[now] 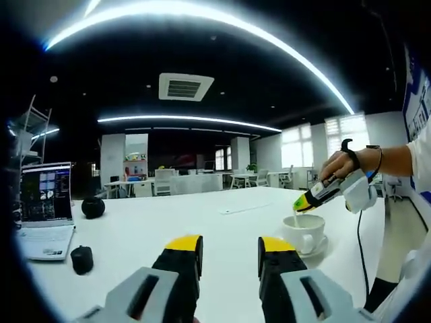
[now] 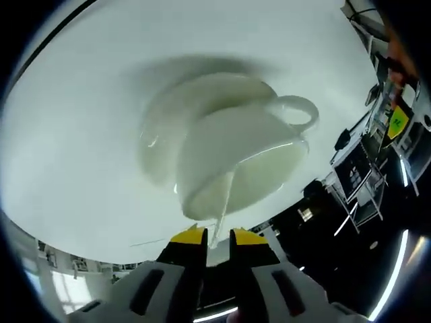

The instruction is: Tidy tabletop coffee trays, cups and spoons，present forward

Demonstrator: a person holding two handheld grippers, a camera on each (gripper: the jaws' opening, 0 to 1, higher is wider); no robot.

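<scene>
A big white table (image 1: 202, 222) fills the room's front. Long curved lights (image 1: 202, 20) glow at twelve o'clock. Bright windows (image 1: 323, 141) sit at two o'clock, maybe with blinds.

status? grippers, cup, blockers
Right gripper shut on spoon, spoon in cup. Left gripper open, empty. Cup on saucer. Nothing blocking.

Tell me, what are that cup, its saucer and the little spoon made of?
The cup and saucer look like glazed white ceramic: smooth, glossy, with soft highlights. The spoon, gripped between the right gripper jaws, is white and thin; plastic or ceramic, I cannot tell. The table looks matte white laminate.
</scene>
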